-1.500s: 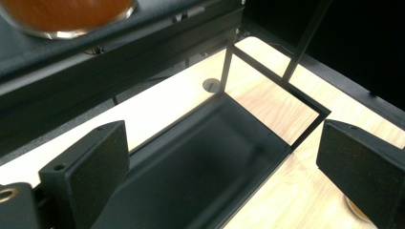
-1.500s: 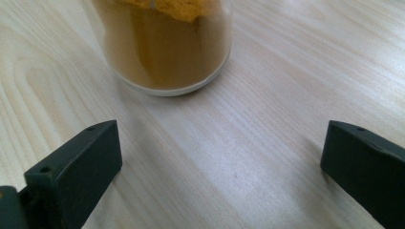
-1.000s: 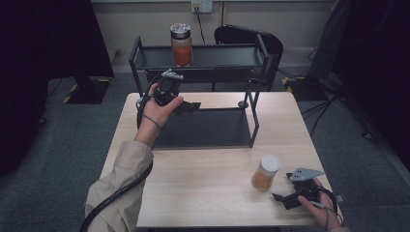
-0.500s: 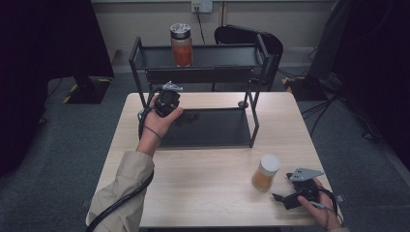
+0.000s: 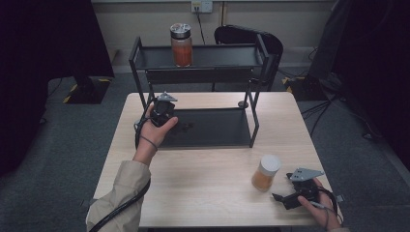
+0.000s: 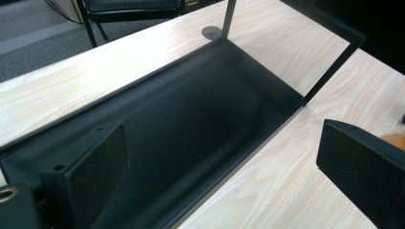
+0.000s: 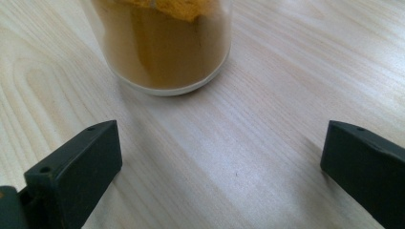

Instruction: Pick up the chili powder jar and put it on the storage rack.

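Note:
A black two-tier rack stands at the back of the wooden table, its lower tray [image 5: 217, 129] [image 6: 191, 114] bare. On its top shelf [image 5: 227, 55] stands a jar of red contents with a silver lid [image 5: 182, 45]. My left gripper [image 5: 183, 126] [image 6: 224, 157] hovers over the left end of the lower tray, open, nothing between its jaws. A white-lidded jar of orange-brown powder [image 5: 266, 172] [image 7: 162, 43] stands on the table at the front right. My right gripper [image 5: 283, 194] [image 7: 219, 162] rests just right of that jar, open and pointed at it, apart from it.
A black chair [image 5: 246, 35] stands behind the table past the rack. The rack's upright posts [image 5: 253, 113] frame the lower tray. Bare tabletop [image 5: 203, 183] lies between my two hands. Grey carpet surrounds the table, with cables on the floor at the right.
My left gripper has come down and back toward me, from near the rack's upper left post to the left end of the lower tray. The right gripper and both jars have stayed put.

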Demonstrator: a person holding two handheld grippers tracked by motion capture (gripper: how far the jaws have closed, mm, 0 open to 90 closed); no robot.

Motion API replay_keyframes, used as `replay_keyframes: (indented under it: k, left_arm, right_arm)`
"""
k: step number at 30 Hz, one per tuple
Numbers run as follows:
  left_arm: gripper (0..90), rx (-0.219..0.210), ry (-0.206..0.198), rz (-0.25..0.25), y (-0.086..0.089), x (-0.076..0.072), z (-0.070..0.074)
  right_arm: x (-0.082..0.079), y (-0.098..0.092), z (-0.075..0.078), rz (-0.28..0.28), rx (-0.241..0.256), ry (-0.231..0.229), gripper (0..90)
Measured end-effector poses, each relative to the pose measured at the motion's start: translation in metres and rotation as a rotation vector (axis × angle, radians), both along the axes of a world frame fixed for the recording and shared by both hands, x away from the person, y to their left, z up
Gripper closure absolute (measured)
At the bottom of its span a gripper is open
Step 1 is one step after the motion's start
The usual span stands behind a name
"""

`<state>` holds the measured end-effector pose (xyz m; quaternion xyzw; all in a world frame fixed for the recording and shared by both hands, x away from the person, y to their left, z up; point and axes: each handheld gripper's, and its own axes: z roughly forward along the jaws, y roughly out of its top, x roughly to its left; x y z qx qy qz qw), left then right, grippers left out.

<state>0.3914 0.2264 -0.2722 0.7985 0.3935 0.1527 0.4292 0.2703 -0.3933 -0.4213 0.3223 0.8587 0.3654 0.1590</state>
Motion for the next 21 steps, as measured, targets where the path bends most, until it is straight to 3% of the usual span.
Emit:
replay_keyframes:
  k: [21]
  left_arm:
    - [3.1, 0.029, 0.025, 0.014, 0.013, -0.013, -0.037]
  right_arm:
    - [0.0, 0.0, 0.0, -0.002, 0.0, 0.0, 0.0]
